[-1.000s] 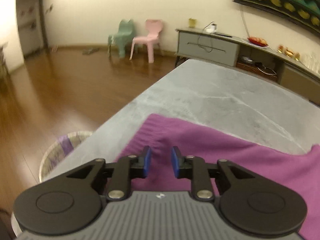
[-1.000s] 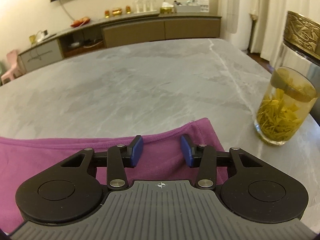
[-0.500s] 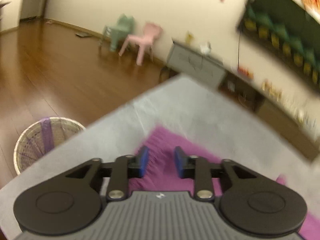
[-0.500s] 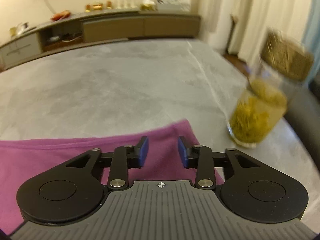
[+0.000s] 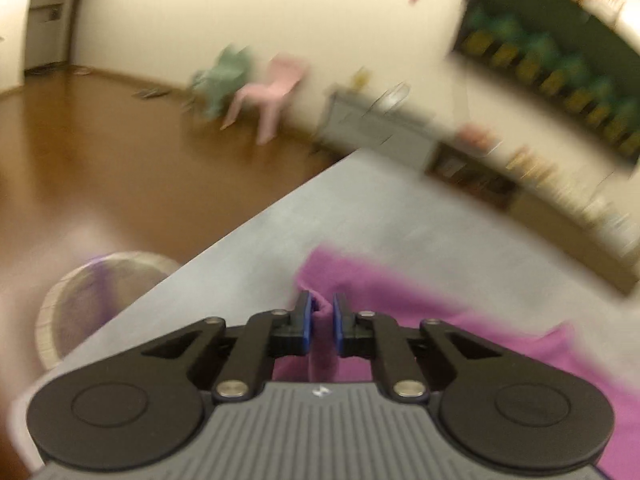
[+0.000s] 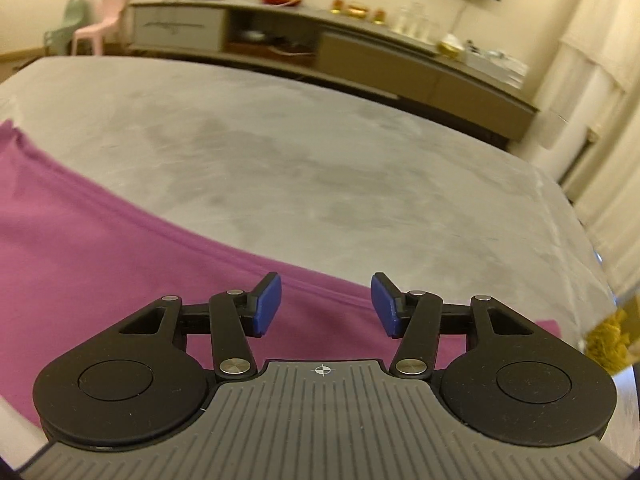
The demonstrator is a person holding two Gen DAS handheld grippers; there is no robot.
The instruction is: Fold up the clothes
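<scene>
A purple garment [image 5: 400,300] lies spread on the grey marble table [image 5: 400,208]. In the blurred left wrist view my left gripper [image 5: 320,310] sits at the garment's near-left corner. Its jaws are closing, and a raised fold of purple cloth is pinched between the blue pads. In the right wrist view the garment [image 6: 100,248] runs from the left edge under my right gripper [image 6: 326,300]. That gripper hangs over the garment's far hem. Its jaws are opening and hold nothing, with the cloth lying flat beneath them.
A woven basket [image 5: 100,292] stands on the wooden floor left of the table edge. A glass of yellow-green tea [image 6: 608,336] sits on the table at the far right. A long sideboard [image 6: 360,48] and two small chairs [image 5: 272,88] line the back wall.
The left jaws narrowed onto a fold of cloth at the garment's corner. The right gripper slid left along the hem, away from the tea glass, rolled, and its jaws widened.
</scene>
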